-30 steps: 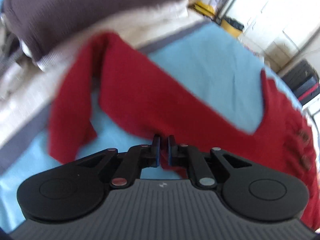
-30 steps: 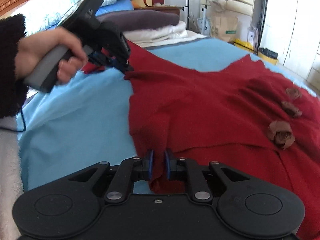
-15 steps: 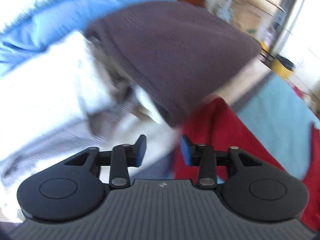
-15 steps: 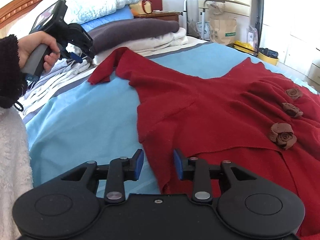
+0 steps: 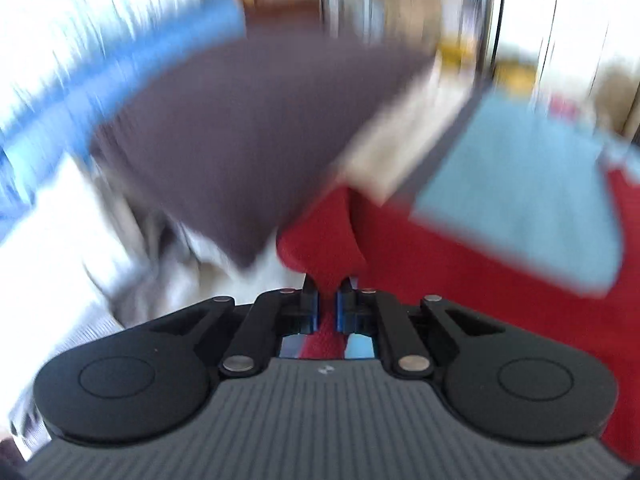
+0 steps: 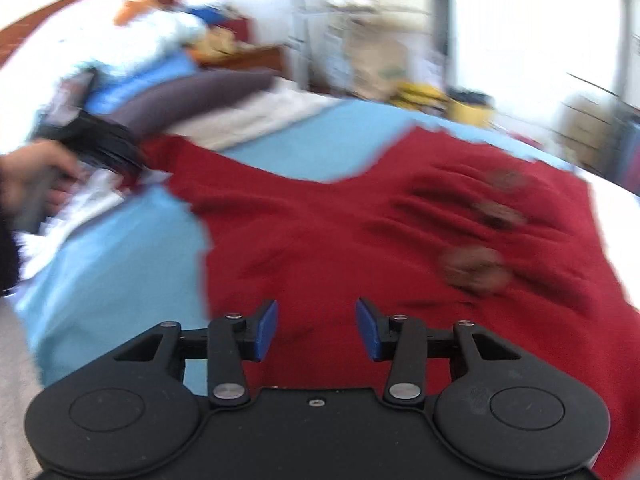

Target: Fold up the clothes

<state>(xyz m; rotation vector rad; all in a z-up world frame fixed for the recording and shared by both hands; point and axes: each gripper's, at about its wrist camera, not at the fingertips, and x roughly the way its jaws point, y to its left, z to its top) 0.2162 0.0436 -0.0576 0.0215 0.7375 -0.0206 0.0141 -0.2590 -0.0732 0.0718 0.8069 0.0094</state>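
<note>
A red knit garment (image 6: 340,232) with three brown fabric rosettes (image 6: 474,270) lies spread on the light blue sheet (image 6: 120,256). In the right wrist view, my right gripper (image 6: 316,320) hovers over its near edge. Its jaws are opening and nothing is between them. At the far left a hand (image 6: 36,176) holds my left gripper (image 6: 120,156) at the tip of the red sleeve. In the blurred left wrist view, my left gripper (image 5: 327,292) is closing on that red sleeve end (image 5: 320,236), and fabric is pinched between its blue pads.
A folded dark brown blanket (image 5: 240,132) lies on white bedding (image 5: 400,152) just beyond the sleeve, with blue and white quilts (image 6: 160,68) behind. A yellow bin (image 6: 468,104) and a shelf stand past the bed's far edge. A wooden headboard (image 6: 80,4) is at the far left.
My left gripper let go of the red cloth, swung left toward the blanket stack, then closed on the sleeve end. My right gripper released the garment's edge and its jaws spread wider.
</note>
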